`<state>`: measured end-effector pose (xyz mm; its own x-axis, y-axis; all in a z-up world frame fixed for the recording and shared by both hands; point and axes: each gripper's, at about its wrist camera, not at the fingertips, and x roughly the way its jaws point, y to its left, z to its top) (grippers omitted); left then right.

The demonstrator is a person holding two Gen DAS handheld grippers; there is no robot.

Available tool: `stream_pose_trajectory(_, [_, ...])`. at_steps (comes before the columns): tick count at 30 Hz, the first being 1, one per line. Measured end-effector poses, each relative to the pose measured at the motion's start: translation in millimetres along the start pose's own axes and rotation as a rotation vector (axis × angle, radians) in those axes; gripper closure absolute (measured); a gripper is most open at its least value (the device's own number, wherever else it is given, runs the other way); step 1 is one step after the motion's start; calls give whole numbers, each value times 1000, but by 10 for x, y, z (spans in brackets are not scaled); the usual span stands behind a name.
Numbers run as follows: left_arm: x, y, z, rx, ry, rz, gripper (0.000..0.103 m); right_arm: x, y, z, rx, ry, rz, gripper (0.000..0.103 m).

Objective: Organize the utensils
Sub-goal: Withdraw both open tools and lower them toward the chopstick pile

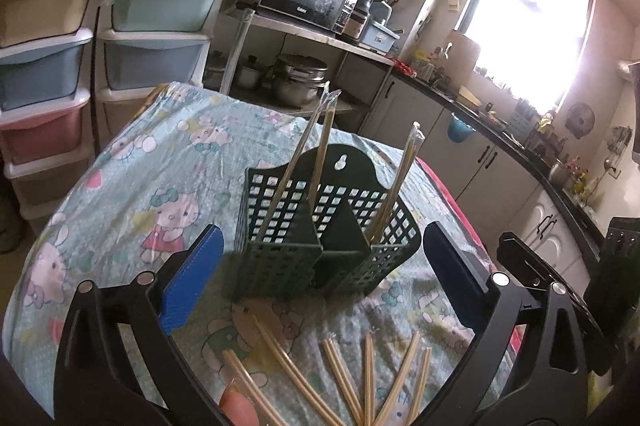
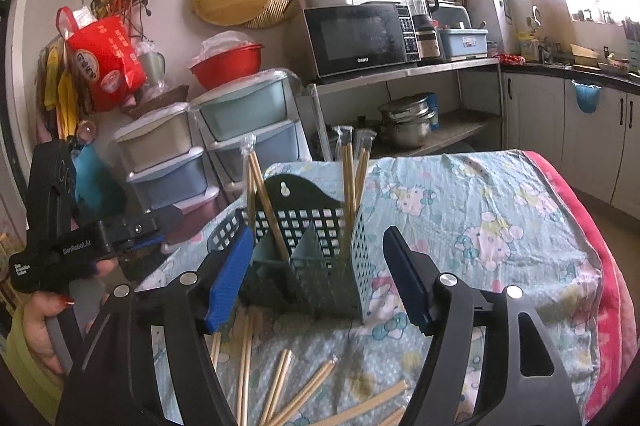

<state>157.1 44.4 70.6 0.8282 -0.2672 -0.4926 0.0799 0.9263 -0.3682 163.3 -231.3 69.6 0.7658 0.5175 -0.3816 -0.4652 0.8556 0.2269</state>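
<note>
Left claw (image 1: 320, 258) wide open, empty. Right claw (image 2: 316, 266) open too, holding nothing. Green holder (image 1: 320, 226) in the middle of the frame, between the fingers, some chopsticks (image 1: 320, 146) standing inside. Loose chopsticks (image 1: 368, 378) at the bottom, on the cartoon cloth (image 1: 160, 166).

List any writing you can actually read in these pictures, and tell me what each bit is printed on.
"GenRobot.AI": on the black left gripper, seen from the right wrist.
"Galanz": on the microwave door; legible in the right wrist view, blurred in the left.
Small white lines on the gripper's handle: too small to read.
White characters on the red bag: too blurred to read.
</note>
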Motion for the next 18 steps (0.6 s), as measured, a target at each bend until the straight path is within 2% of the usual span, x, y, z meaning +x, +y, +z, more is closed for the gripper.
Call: stream_pose_trajectory(18, [21,183,-312,-46,68,26,11,-41,-150,-346,15,116,-49,38])
